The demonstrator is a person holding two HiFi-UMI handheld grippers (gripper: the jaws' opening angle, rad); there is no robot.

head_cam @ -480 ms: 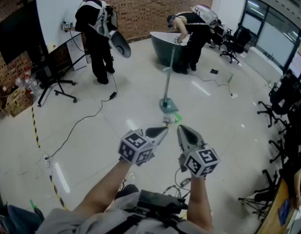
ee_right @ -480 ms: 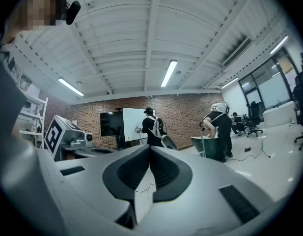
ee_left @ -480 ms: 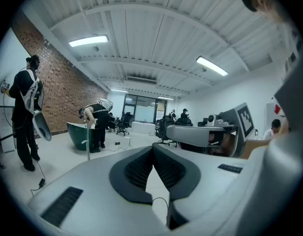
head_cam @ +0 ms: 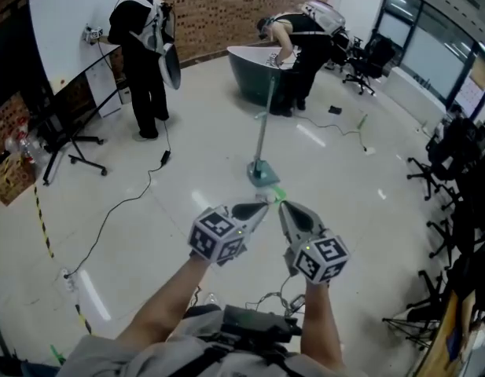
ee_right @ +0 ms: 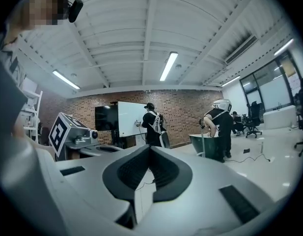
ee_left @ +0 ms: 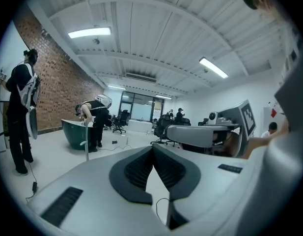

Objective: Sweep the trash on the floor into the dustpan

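Note:
A long-handled dustpan (head_cam: 260, 172) stands upright on the pale floor ahead of me, its pole (head_cam: 265, 116) rising straight. Just before it lie a small green item (head_cam: 279, 195) and a pale scrap (head_cam: 265, 199). My left gripper (head_cam: 263, 207) and right gripper (head_cam: 283, 206) hover side by side at chest height, tips close together and pointing toward the dustpan. Both are shut with nothing between the jaws. In the left gripper view, the left gripper (ee_left: 152, 149) is shut and the pole (ee_left: 86, 150) shows far left. The right gripper view shows the right gripper (ee_right: 150, 149) shut too.
Two people stand beyond: one at a whiteboard (head_cam: 65, 22), one bent over a dark green tub (head_cam: 250, 65). A cable (head_cam: 116, 210) snakes across the floor at left. Office chairs (head_cam: 450, 163) line the right side. A stand's legs (head_cam: 69, 151) spread at left.
The scene has slid a little left in the head view. Both grippers stay shut and side by side, slightly higher in frame and closer to the dustpan's base.

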